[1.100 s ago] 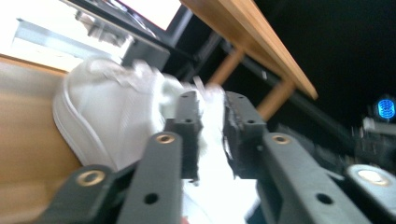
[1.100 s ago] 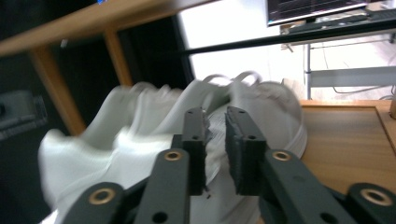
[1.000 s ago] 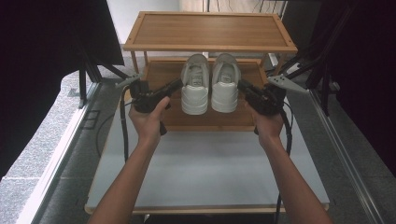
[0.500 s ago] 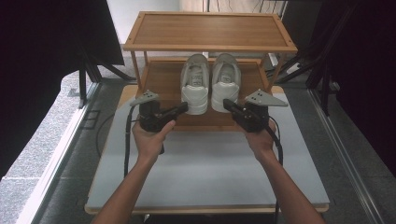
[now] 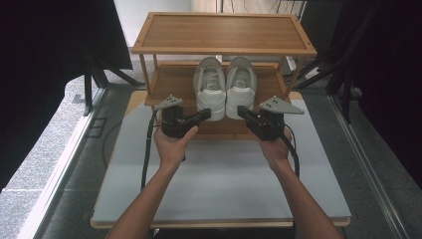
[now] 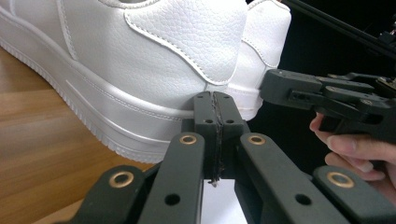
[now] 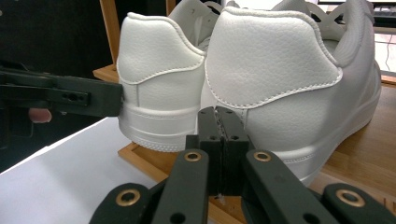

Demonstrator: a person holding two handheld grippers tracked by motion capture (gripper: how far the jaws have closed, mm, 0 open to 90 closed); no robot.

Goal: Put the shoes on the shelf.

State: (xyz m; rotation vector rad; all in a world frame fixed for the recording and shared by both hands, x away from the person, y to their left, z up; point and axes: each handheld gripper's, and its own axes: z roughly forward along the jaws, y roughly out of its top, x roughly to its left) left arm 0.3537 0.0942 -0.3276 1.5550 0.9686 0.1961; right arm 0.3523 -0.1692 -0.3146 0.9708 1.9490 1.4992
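A pair of white sneakers stands side by side on the lower shelf (image 5: 174,82) of a wooden rack, heels toward me: left shoe (image 5: 209,87), right shoe (image 5: 241,85). My left gripper (image 5: 208,114) is shut with nothing in it, its tip just at the left shoe's heel sole (image 6: 154,56); whether it touches I cannot tell. In the left gripper view its jaws (image 6: 216,98) are pressed together. My right gripper (image 5: 240,110) is shut and holds nothing too, its tip (image 7: 218,114) right in front of the right shoe's heel (image 7: 275,65). The two tips point inward toward each other.
The rack's top shelf (image 5: 224,32) overhangs the shoes. The rack sits at the far end of a pale grey board (image 5: 224,184). Dark stand legs (image 5: 92,74) rise at both sides. A cable (image 5: 147,149) trails from each gripper along the forearm.
Both hands have sunk and drawn back toward me, bringing the gripper tips from beside the shoes to in front of their heels. The shoes have not moved.
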